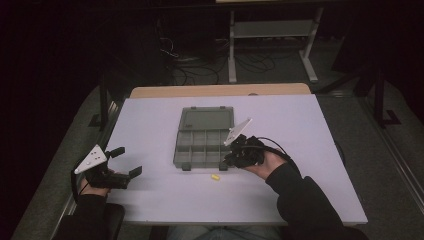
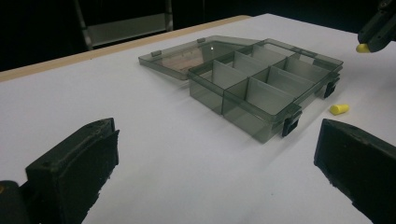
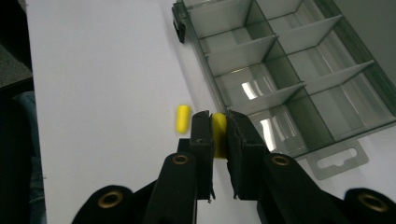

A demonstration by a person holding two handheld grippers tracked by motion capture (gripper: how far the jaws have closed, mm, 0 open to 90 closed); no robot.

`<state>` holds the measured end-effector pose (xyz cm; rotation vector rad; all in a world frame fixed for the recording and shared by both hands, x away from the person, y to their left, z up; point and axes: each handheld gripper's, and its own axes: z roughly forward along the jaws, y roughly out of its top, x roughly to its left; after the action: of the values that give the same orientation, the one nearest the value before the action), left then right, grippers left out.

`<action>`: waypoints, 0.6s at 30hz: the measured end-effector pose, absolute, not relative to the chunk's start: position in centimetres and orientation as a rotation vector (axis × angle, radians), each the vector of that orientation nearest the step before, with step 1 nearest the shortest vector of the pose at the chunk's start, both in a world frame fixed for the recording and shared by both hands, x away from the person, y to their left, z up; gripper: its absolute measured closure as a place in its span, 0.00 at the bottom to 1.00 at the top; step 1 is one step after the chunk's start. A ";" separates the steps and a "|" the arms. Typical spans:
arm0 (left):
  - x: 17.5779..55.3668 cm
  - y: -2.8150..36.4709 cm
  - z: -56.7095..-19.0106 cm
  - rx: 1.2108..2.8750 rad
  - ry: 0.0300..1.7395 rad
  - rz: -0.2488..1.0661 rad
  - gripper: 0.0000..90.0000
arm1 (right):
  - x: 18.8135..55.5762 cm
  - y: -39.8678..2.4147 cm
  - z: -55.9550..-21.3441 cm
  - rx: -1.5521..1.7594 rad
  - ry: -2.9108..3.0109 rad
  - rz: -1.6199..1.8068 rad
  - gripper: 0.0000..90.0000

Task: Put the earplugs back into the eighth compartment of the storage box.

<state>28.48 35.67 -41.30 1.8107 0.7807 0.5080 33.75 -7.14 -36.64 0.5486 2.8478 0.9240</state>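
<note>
A clear grey compartment box (image 1: 200,150) lies open mid-table, its lid (image 1: 207,120) flat behind it and its compartments looking empty. My right gripper (image 3: 218,122) is shut on a yellow earplug (image 3: 219,133), a little above the table, beside the box's near right corner (image 1: 222,165). A second yellow earplug (image 1: 215,177) lies on the white table just in front of the box; it is also seen at earplug (image 3: 183,119) and earplug (image 2: 339,109). My left gripper (image 1: 126,161) rests open and empty at the table's left edge, facing the box (image 2: 266,88).
The white table top (image 1: 300,165) sits on a wooden table whose edge (image 1: 220,90) shows at the back. Behind it on the dark floor stand a grey metal frame (image 1: 270,30) and loose cables (image 1: 200,65).
</note>
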 end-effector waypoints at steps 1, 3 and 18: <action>28.5 35.7 -41.3 1.812 0.780 0.508 0.00 | 33.9 -7.2 -36.6 0.555 2.848 0.924 0.88; 28.5 35.7 -41.3 1.811 0.781 0.509 0.00 | 34.1 -7.2 -36.6 0.560 2.848 0.922 0.88; 28.5 35.7 -41.3 1.812 0.780 0.508 0.00 | 36.0 -7.0 -37.0 0.610 2.842 0.890 0.88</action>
<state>28.48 35.67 -41.31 1.8120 0.7799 0.5084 35.98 -6.96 -36.97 0.6103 2.8417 0.8899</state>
